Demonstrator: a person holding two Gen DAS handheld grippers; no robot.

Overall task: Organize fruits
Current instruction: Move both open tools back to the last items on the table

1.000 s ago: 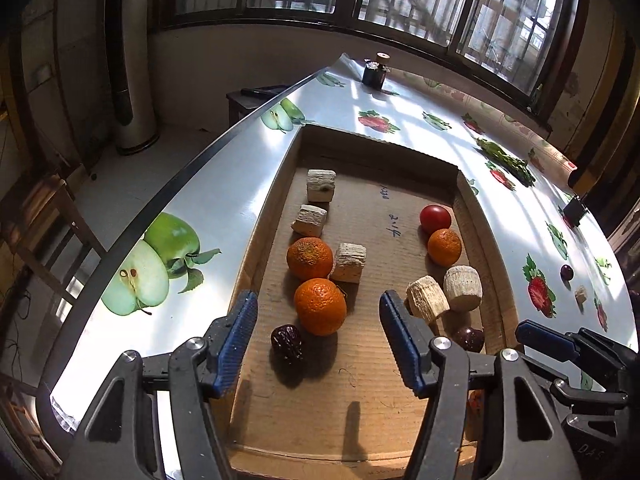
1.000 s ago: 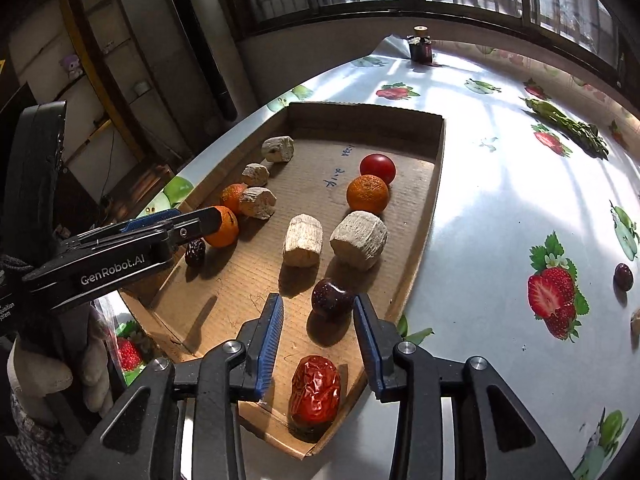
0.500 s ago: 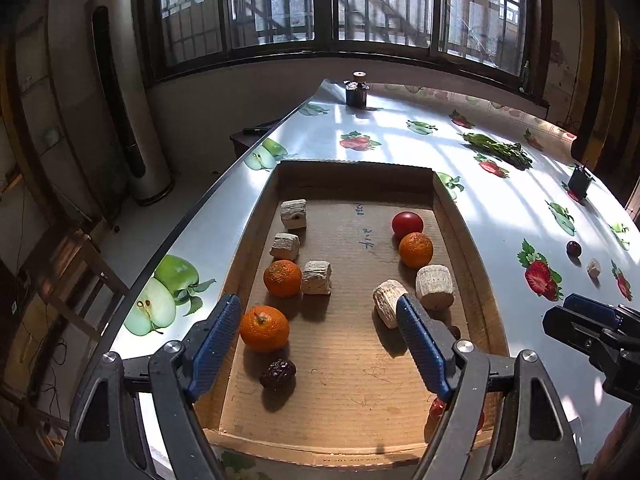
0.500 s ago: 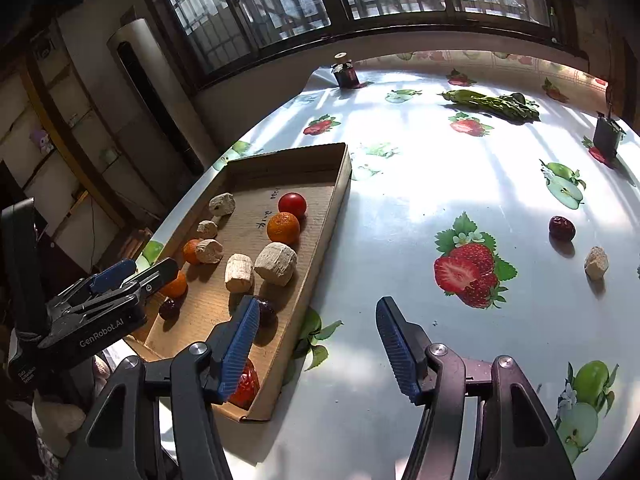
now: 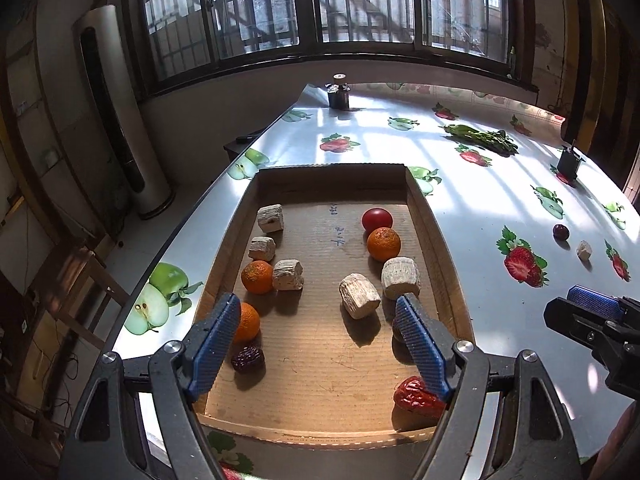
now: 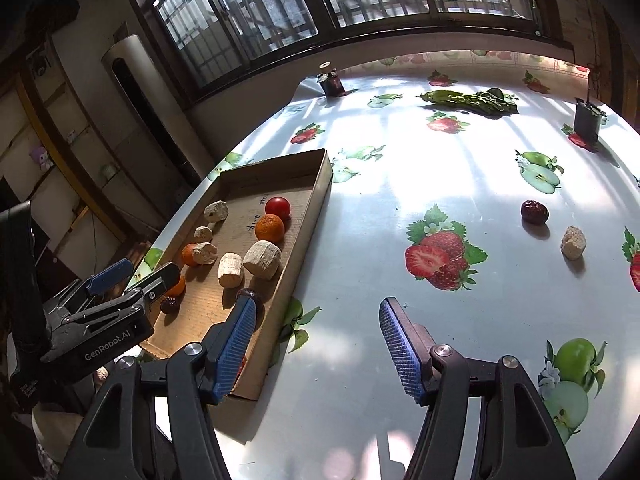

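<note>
A shallow cardboard tray (image 5: pixel 428 216) holds three oranges (image 5: pixel 383 244), a red tomato (image 5: pixel 376 219), dark dates (image 5: pixel 248 359), a red date (image 5: pixel 416 394) and several beige chunks (image 5: pixel 359 295). My left gripper (image 5: pixel 318 350) is open and empty above the tray's near end. My right gripper (image 6: pixel 316 346) is open and empty over the tablecloth, right of the tray (image 6: pixel 316 192). A dark date (image 6: pixel 534 212) and a beige chunk (image 6: pixel 573 243) lie loose on the table at the right. They also show in the left wrist view, the date (image 5: pixel 561 232) and the chunk (image 5: pixel 584 249).
The table carries a fruit-print cloth (image 6: pixel 440 168). Green vegetables (image 6: pixel 472 102), a dark jar (image 6: pixel 330 82) and a small black box (image 6: pixel 586 120) stand at the far side. The table's left edge (image 5: pixel 188 236) drops to the floor, with a wooden chair (image 5: pixel 76 280) below.
Both grippers have pulled back and risen from the tray. My right gripper has swung right, off the dates, and opened wider. The loose date and chunk have come into view.
</note>
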